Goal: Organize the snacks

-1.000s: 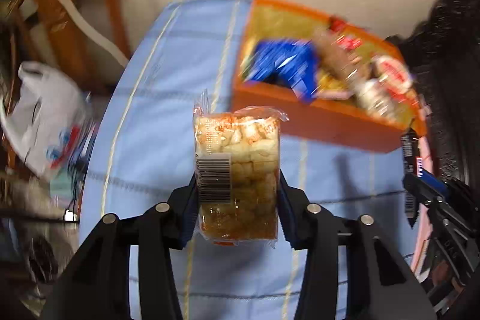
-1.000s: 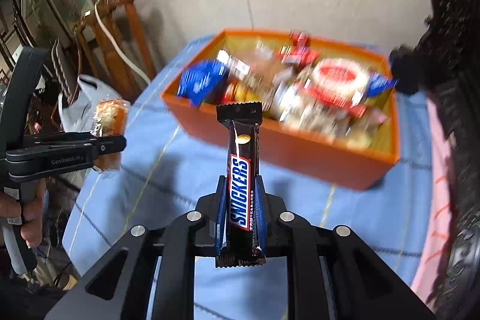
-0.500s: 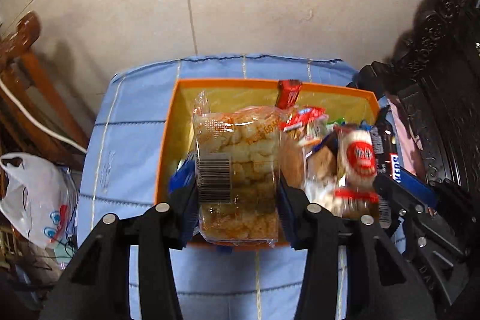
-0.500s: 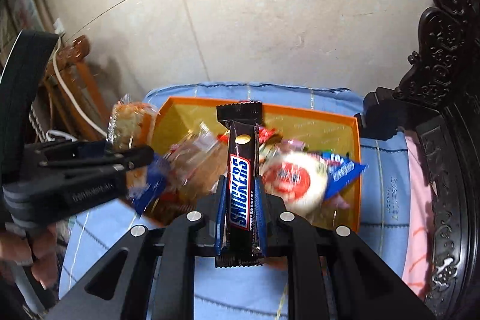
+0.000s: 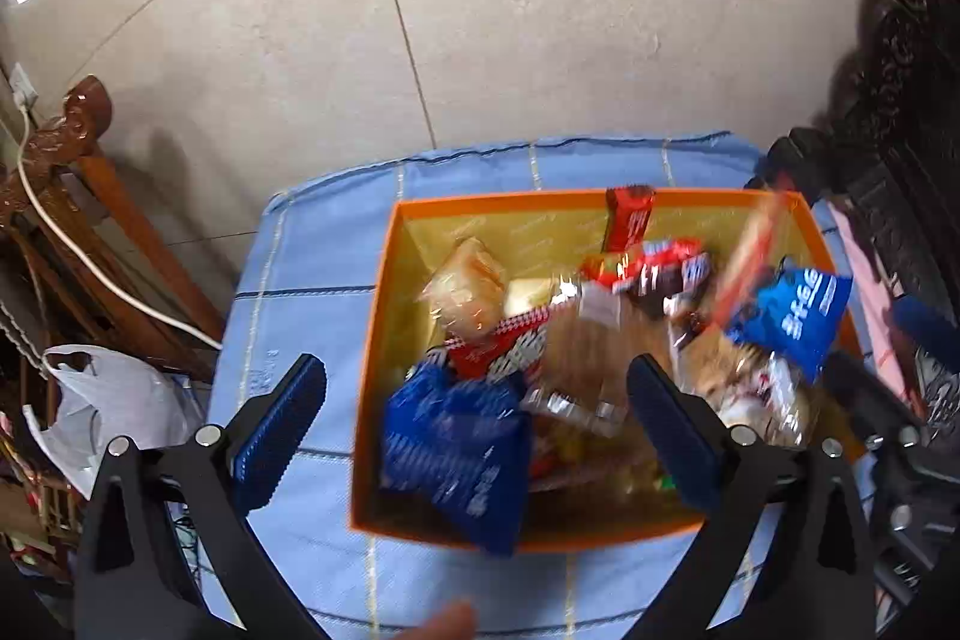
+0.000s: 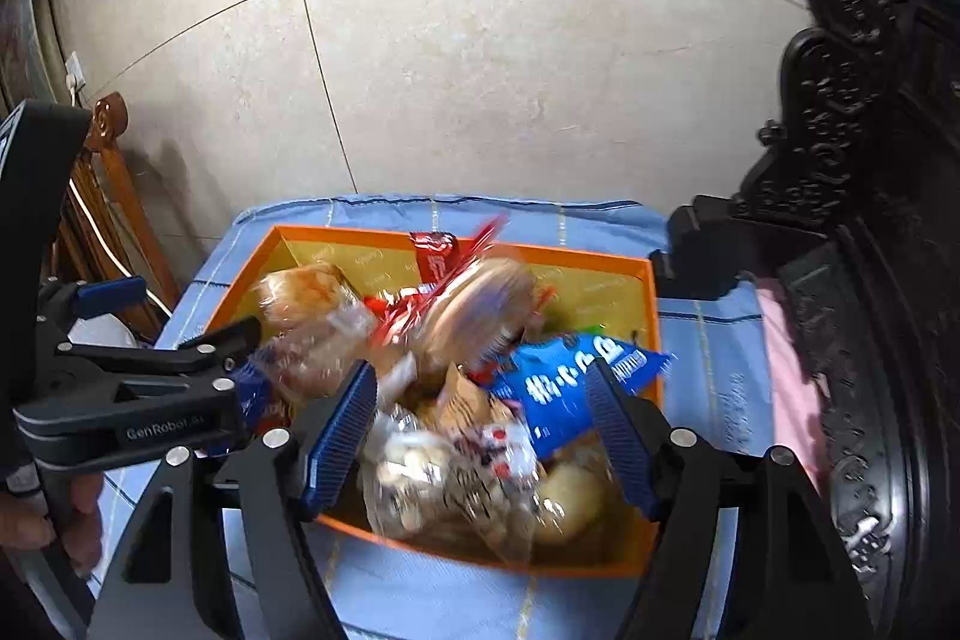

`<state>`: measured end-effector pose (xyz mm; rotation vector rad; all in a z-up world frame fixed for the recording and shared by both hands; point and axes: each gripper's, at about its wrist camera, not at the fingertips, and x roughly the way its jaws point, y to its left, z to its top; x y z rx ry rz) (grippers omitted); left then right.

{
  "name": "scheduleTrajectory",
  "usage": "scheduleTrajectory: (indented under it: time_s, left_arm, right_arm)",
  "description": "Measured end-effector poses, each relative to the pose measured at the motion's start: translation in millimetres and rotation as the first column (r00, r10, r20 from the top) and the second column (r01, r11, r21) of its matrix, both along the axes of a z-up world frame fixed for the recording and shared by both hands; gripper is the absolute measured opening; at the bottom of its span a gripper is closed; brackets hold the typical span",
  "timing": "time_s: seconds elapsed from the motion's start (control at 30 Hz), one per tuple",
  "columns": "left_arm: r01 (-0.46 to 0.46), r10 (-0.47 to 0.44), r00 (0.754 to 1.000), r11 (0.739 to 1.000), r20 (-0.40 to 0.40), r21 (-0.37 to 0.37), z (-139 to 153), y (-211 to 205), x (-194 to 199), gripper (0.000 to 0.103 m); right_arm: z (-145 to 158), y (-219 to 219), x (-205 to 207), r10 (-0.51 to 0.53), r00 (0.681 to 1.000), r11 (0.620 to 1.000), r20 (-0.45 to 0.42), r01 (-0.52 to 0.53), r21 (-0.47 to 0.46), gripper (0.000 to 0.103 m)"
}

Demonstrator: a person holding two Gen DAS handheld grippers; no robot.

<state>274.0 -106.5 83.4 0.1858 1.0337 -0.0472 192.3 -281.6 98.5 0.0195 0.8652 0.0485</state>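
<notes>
Hovering over the orange box (image 5: 372,400) at frame centre, I have just been spreading both tools, left tool (image 5: 477,421) and right tool (image 6: 480,430), nothing between them, so the snacks (image 6: 456,334) drop in.

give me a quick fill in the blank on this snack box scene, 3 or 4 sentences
1. The snacks lie piled in a box whose outer walls are ____ in colour.
2. The box stands on a checked cloth that is light ____.
3. The left gripper and the right gripper both have their jaws ____, with nothing pressed between the pads.
4. The packet with white lettering near the right gripper is ____.

Missing words: orange; blue; open; blue
</notes>
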Motion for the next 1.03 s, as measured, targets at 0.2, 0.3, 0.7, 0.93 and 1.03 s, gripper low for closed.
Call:
scheduleTrajectory:
  time_s: [0.2, 0.3, 0.7, 0.93, 1.03]
  left_arm:
    - [-0.017, 0.017, 1.0, 1.0, 0.003, -0.014, 10, 15, -41, 0.099]
    - [-0.013, 0.013, 1.0, 1.0, 0.007, -0.014, 17, 17, -59, 0.099]
    - [0.003, -0.001, 0.998, 0.999, 0.068, -0.039, 50, 22, -110, 0.098]
    - [0.005, -0.004, 0.999, 0.999, 0.053, -0.033, 54, 23, -121, 0.099]
    - [0.007, -0.006, 0.998, 1.0, 0.057, -0.022, 54, 24, -127, 0.099]
  right_arm:
    - [6, 4, -38, 0.008, 1.0, 1.0, -0.001, -0.008, -0.026, 0.074]
    - [10, 6, -55, 0.007, 1.0, 0.999, -0.001, -0.007, -0.034, 0.074]
    - [24, 18, -92, 0.006, 1.0, 0.998, 0.014, -0.006, -0.057, 0.074]
    - [26, 19, -106, 0.003, 1.0, 0.998, 0.013, -0.002, -0.056, 0.074]
    - [25, 19, -110, 0.003, 1.0, 0.998, 0.008, -0.003, -0.055, 0.075]
